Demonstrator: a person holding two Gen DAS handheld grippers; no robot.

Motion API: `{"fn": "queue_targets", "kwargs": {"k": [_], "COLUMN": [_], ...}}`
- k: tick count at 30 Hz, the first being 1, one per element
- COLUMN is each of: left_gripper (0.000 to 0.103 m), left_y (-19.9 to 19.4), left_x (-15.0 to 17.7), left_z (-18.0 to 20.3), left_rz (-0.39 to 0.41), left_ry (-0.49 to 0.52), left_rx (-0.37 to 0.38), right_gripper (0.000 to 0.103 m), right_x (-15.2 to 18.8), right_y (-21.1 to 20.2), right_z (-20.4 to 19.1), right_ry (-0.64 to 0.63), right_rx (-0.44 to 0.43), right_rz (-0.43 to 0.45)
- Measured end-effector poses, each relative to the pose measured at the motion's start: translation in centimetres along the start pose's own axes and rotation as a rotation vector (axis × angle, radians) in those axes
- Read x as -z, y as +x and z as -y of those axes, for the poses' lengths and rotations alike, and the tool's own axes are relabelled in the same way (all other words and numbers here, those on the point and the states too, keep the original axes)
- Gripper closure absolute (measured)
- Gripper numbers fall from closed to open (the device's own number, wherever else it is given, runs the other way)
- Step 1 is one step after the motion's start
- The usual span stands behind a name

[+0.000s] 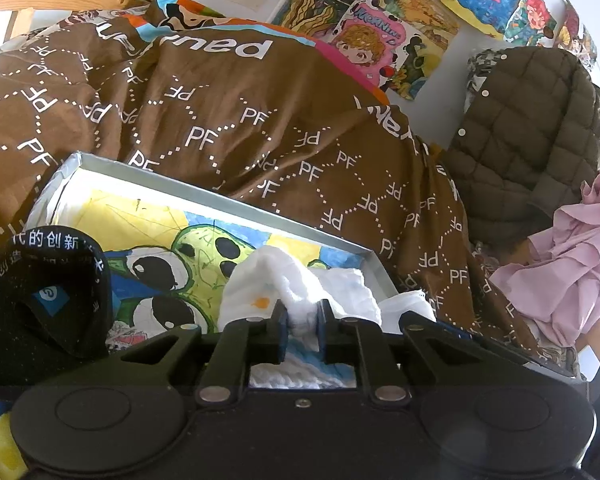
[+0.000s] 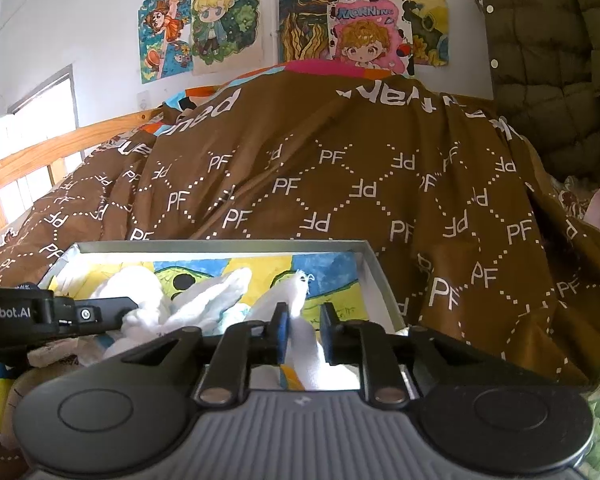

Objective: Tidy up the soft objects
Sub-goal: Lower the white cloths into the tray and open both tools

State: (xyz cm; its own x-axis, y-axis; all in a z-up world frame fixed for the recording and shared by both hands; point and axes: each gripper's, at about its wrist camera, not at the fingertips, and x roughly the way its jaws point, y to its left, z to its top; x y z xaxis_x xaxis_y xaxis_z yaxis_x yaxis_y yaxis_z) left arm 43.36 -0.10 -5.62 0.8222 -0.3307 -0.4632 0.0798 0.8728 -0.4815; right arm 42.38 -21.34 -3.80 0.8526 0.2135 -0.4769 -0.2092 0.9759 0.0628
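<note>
A shallow grey box (image 1: 220,196) lined with a painted frog picture lies on the bed in front of both grippers. White cloths (image 1: 260,280) are bunched in its near end. My left gripper (image 1: 303,312) has a fold of white cloth filling the narrow gap between its blue pads, which press on it. In the right wrist view the box (image 2: 220,245) shows again. A thin white cloth strip (image 2: 300,292) rises between the fingers of my right gripper (image 2: 305,316); it leans on the left pad and stands clear of the right one. The left gripper (image 2: 128,308) reaches in from the left, onto more white cloth (image 2: 220,292).
A brown quilt printed "PF" (image 1: 260,128) is heaped right behind the box. An olive quilted jacket (image 1: 520,128) and a pink garment (image 1: 572,264) lie to the right. A black fabric item with white characters (image 1: 40,280) sits at the box's left. A wooden bed rail (image 2: 60,148) and wall drawings (image 2: 364,32) stand behind.
</note>
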Motion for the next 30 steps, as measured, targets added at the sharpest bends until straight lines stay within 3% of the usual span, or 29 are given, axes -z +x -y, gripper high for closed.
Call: {"fn": "queue_targets", "kwargs": {"k": [6,16,25,30], "left_gripper": [0.08,0.047,0.025,0.019], "left_y": [-0.1,-0.7,-1.6,-2.3], "left_x": [-0.1,-0.6,-1.1,-1.1], "left_z": [0.0,0.3,0.5,0.9], "left_rz": [0.005,0.028,0.053,0.068], "left_ry": [-0.004,0.019,0.018,0.031], "left_rx": [-0.018,-0.064,-0.087,-0.1], "right_gripper": [0.059,0.036,0.022,0.018], "right_x": [0.0,-0.1,-0.5,-0.8], "right_y": [-0.1,-0.4,-1.2,-2.0], "right_z": [0.2,-0.1,-0.2,0.0], "right_ry": [0.002,0.001,0.013,0.023], "right_rx": [-0.001,-0.005,-0.005,-0.003], "right_rz": [0.001,0.006,0.023,0.041]}}
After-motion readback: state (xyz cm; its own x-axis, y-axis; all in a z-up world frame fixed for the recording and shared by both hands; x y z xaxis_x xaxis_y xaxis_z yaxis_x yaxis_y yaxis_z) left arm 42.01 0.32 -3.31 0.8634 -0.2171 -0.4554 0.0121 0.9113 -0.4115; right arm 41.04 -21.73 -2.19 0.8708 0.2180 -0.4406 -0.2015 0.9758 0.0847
